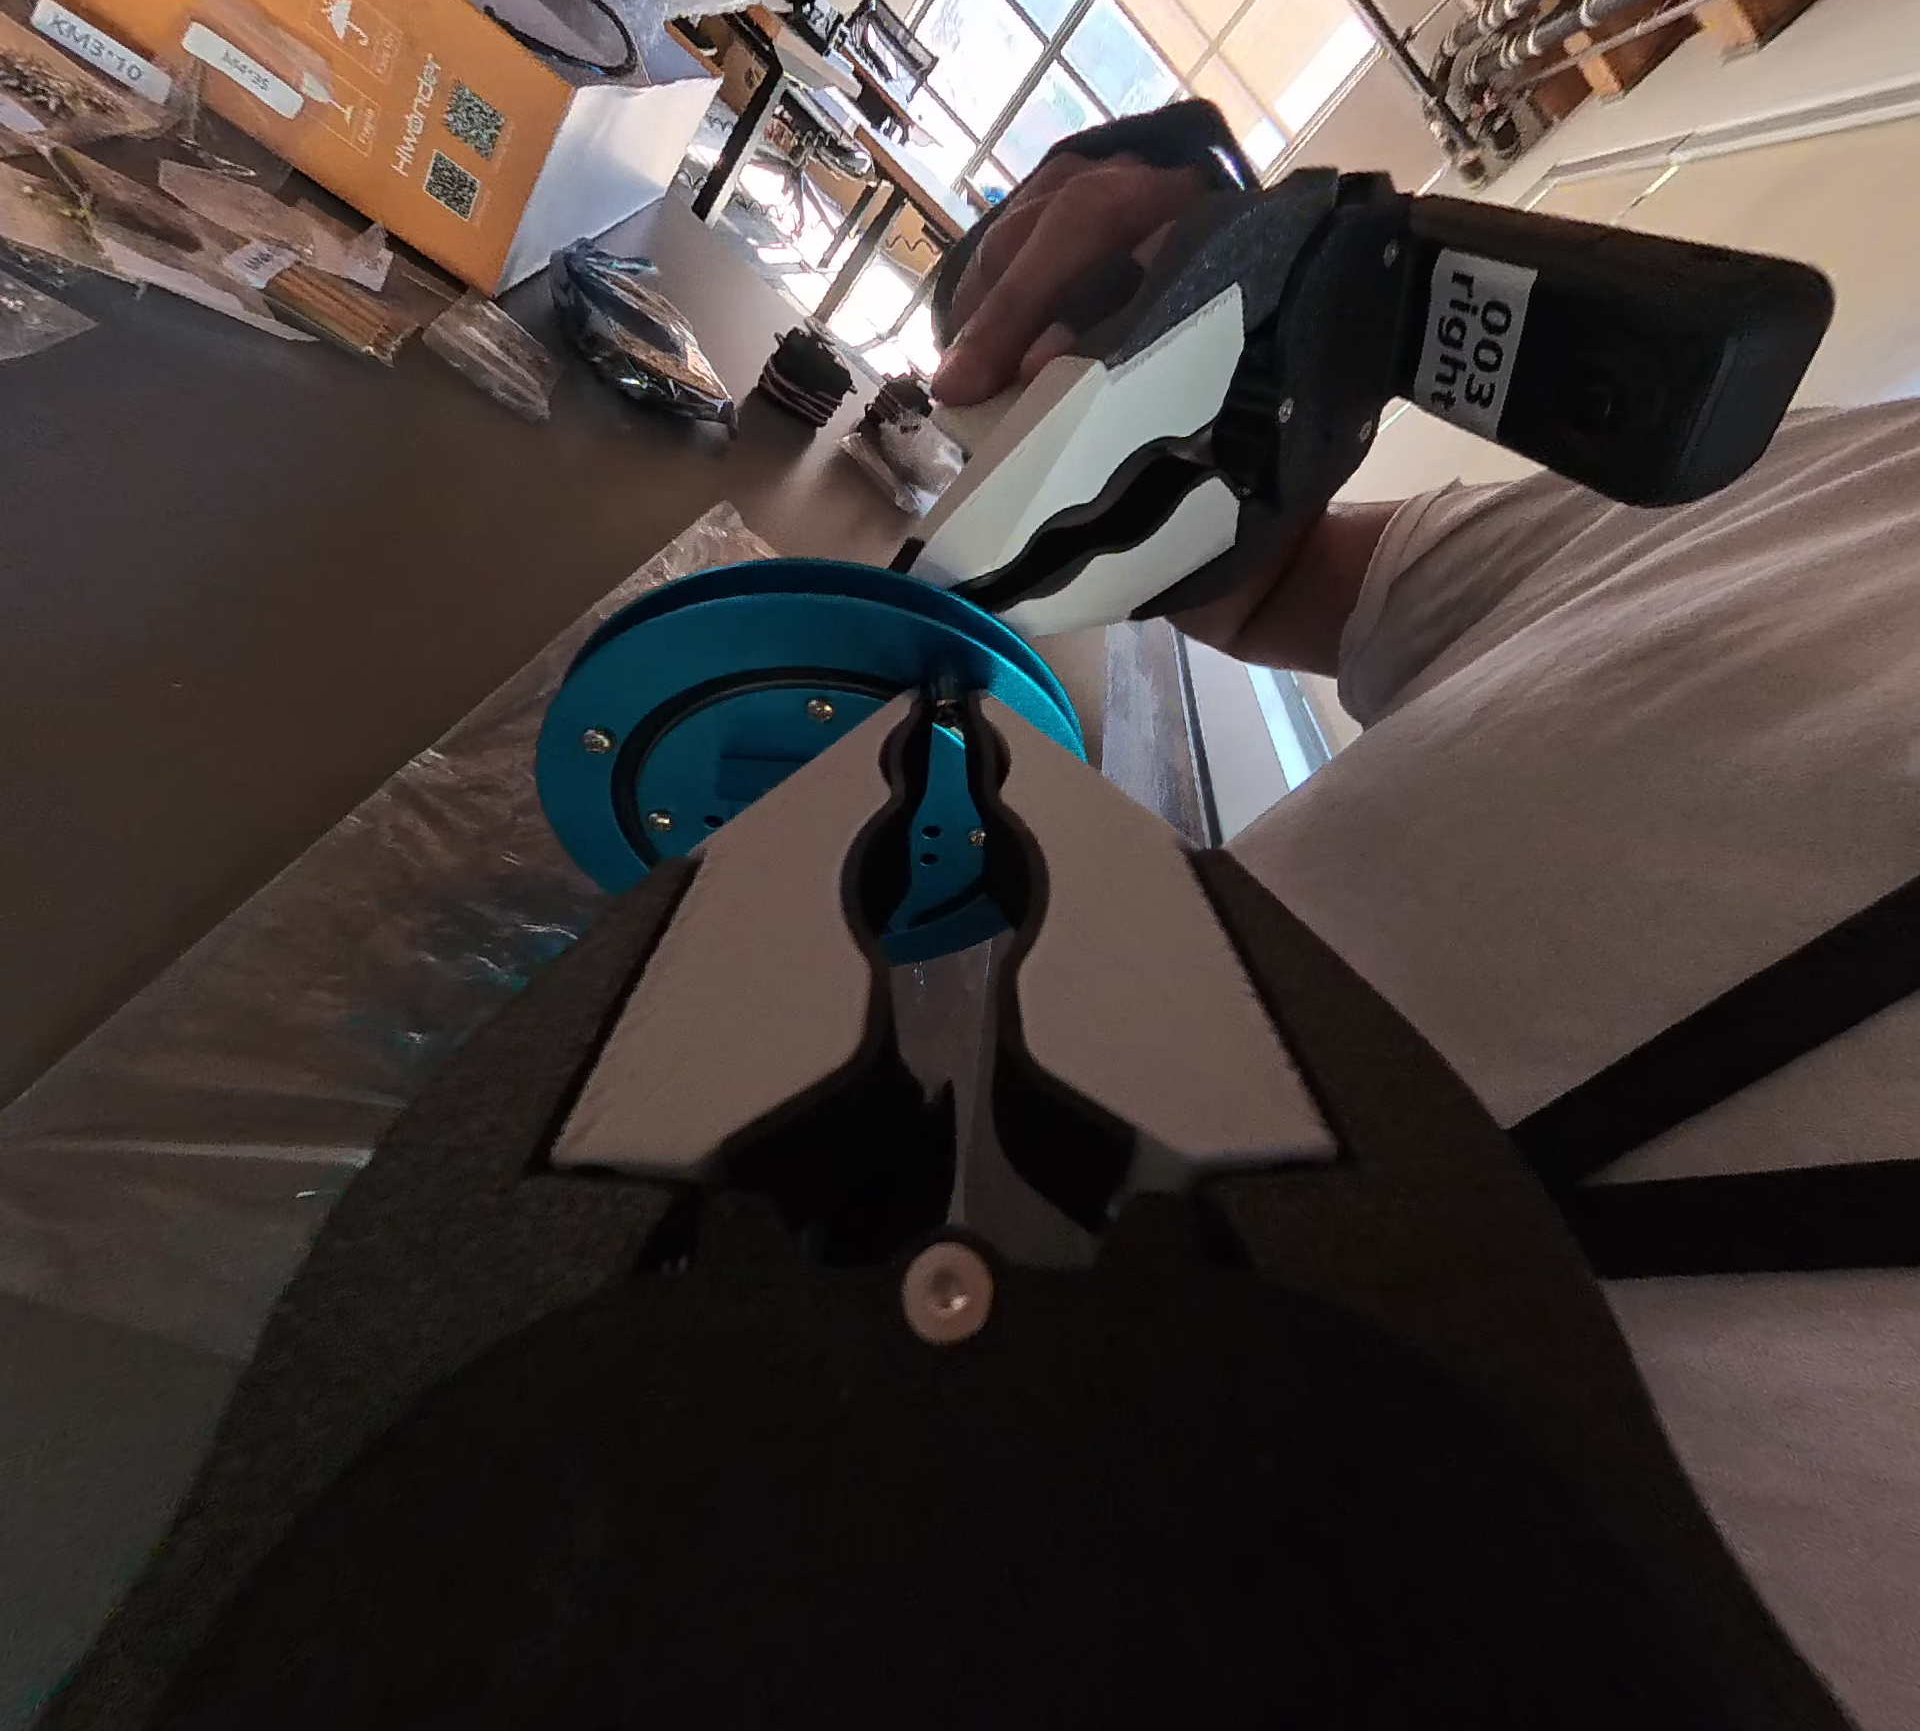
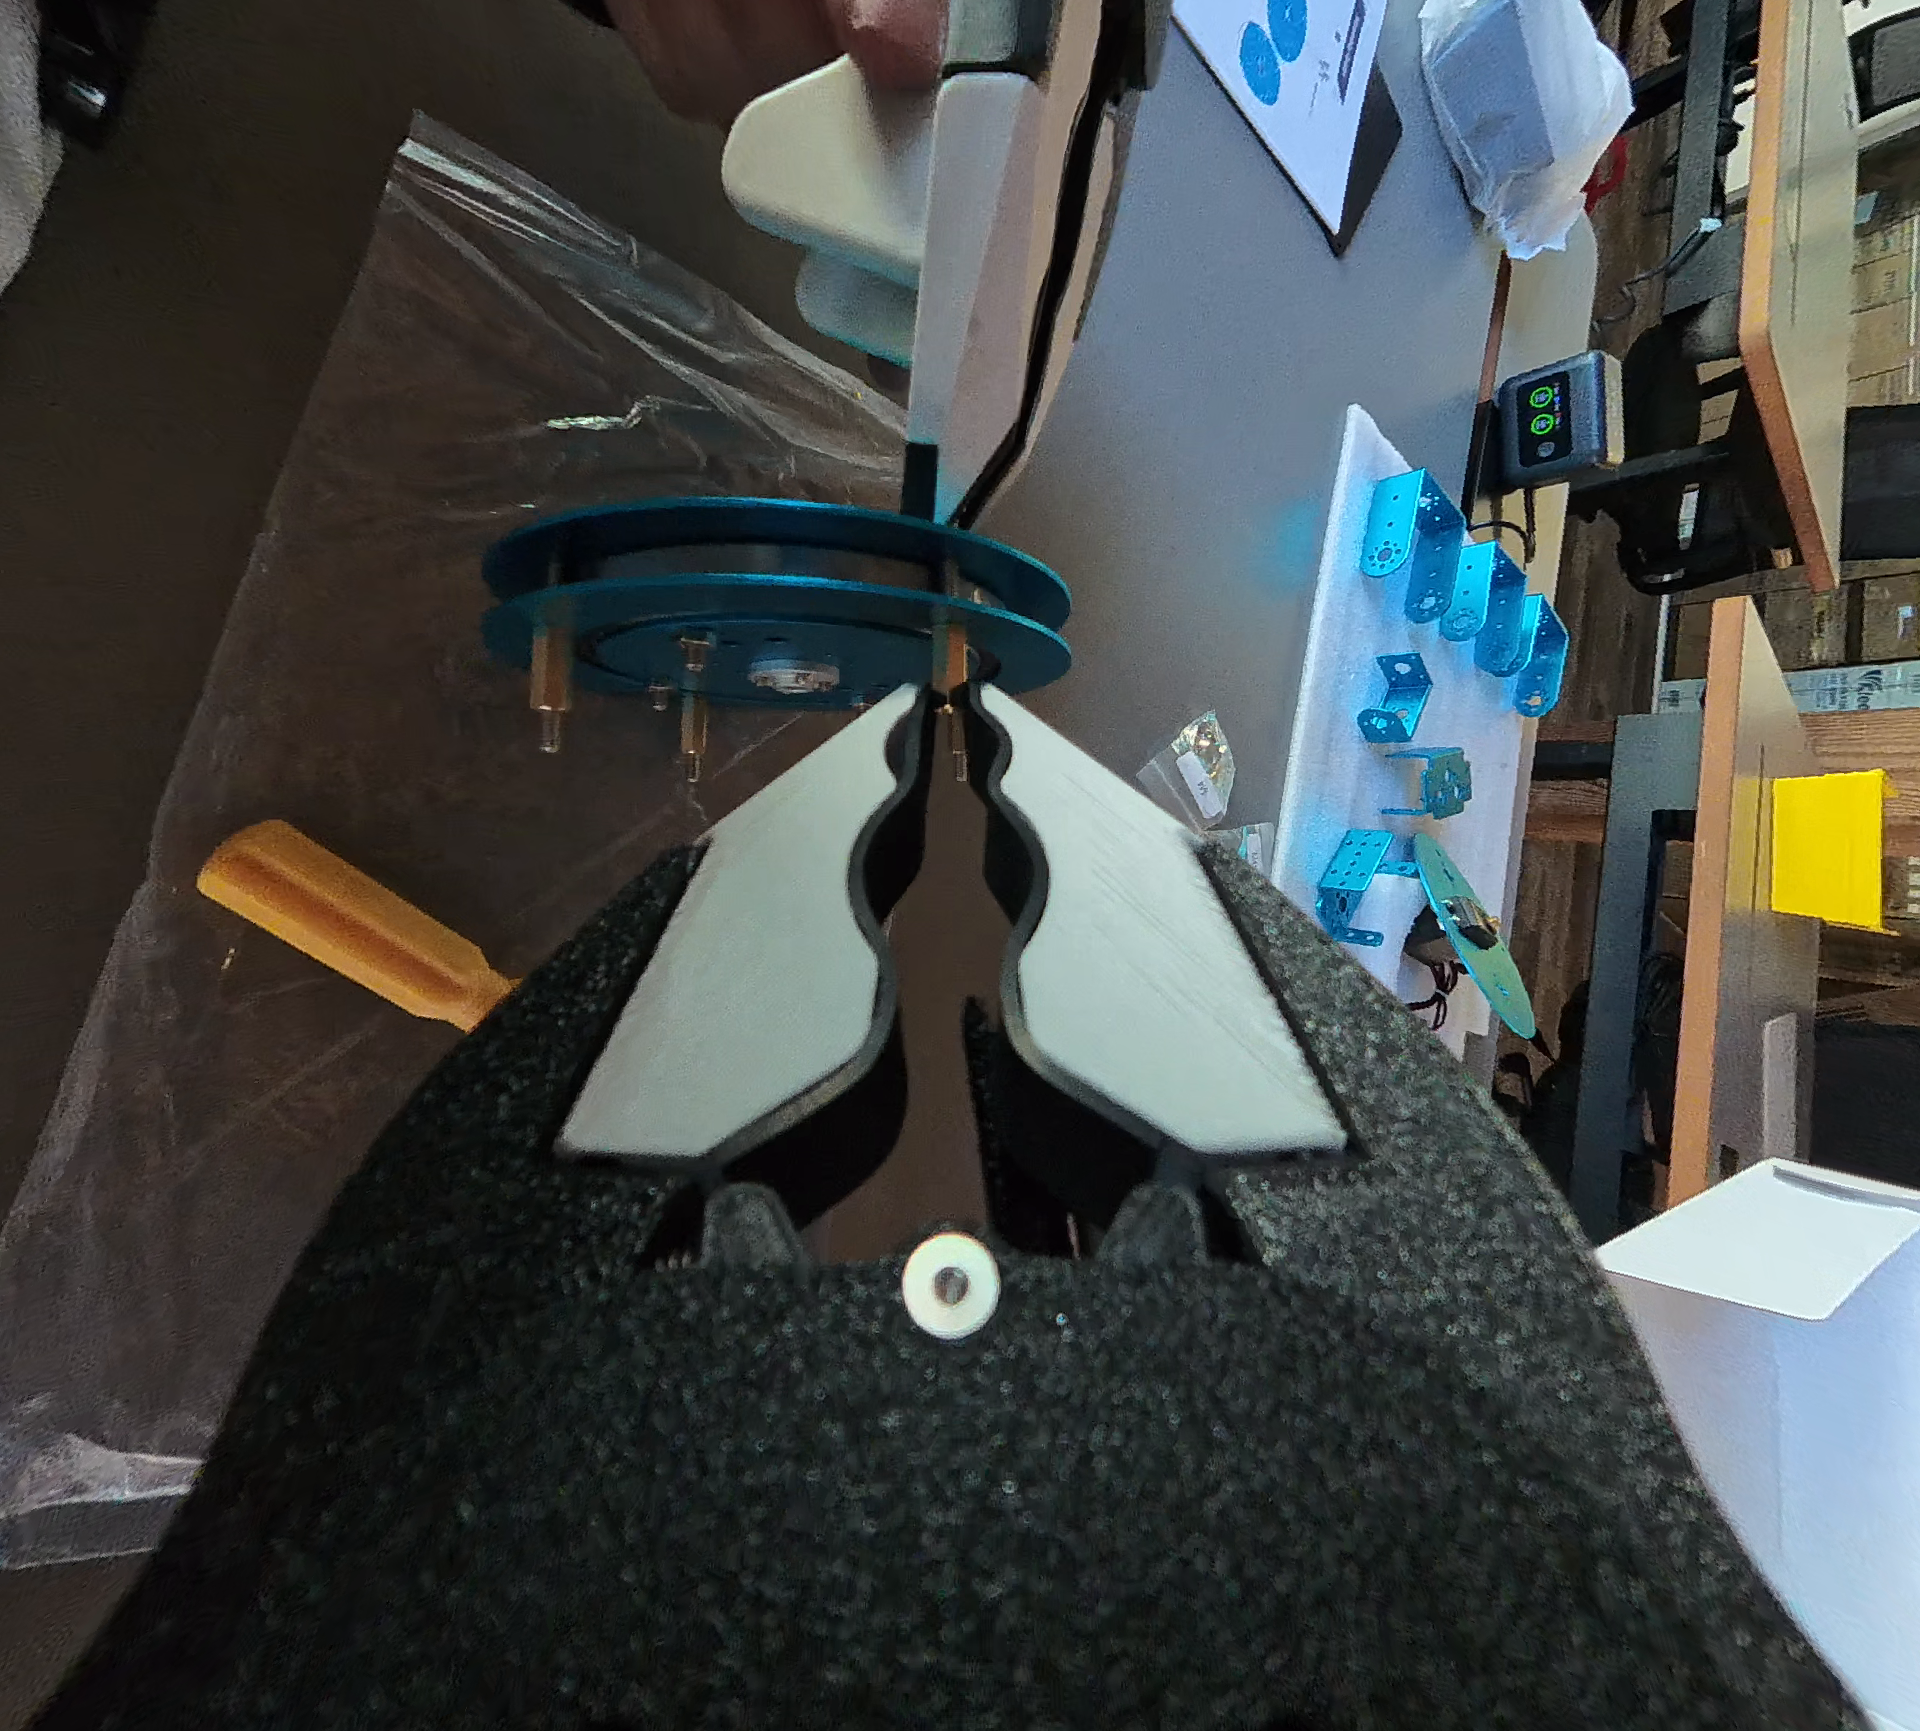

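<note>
The round blue metal assembly of two stacked discs (image 2: pixel 774 606) is held above a clear plastic sheet (image 2: pixel 416 434) on the dark tabletop (image 1: pixel 260 486), its flat faces level in the right wrist view, its axis upright, and brass standoff posts (image 2: pixel 545 684) point down from the lower disc. The left gripper (image 1: pixel 951 705) has its white fingers closed on the disc rim from above. The right gripper (image 2: pixel 945 699) has its fingers nearly together around one brass post; I cannot tell if they pinch it. An orange plastic handle (image 2: pixel 343 923) lies on the sheet. Small blue metal brackets (image 2: pixel 1455 580) rest on a white board (image 2: pixel 1340 642) near the tabletop's far edge.
</note>
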